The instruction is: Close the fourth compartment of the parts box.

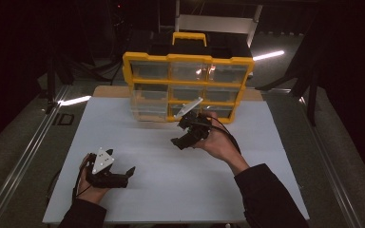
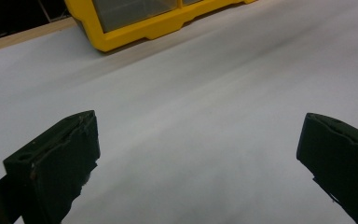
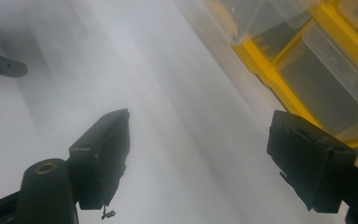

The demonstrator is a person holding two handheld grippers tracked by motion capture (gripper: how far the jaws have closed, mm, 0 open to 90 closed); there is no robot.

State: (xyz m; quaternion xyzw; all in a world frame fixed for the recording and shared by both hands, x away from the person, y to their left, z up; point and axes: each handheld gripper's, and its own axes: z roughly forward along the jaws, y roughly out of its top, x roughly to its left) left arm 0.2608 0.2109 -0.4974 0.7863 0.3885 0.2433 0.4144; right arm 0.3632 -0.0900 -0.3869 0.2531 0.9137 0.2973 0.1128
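A yellow-framed organiser (image 1: 187, 85) with clear drawers and a yellow handle stands upright at the back of the white table sheet (image 1: 171, 185). My right gripper (image 1: 180, 134) hovers just in front of its lower drawers, tilted down toward the sheet. Its jaws are open with nothing between them. In the right gripper view the gripper (image 3: 198, 140) faces bare sheet, with the organiser's (image 3: 279, 74) yellow frame at the upper right. My left gripper (image 1: 126, 176) rests low near the front left of the sheet, open and holding nothing. In the left gripper view the gripper (image 2: 198, 140) looks across the sheet toward the organiser's base (image 2: 140, 25).
The table's wooden edge (image 1: 111, 90) shows behind the sheet. Metal rails (image 1: 24, 156) run along the left side, and a dark floor surrounds the table. In the right gripper view a small grey shape (image 3: 2, 66) lies at the far left; I cannot tell what it is.
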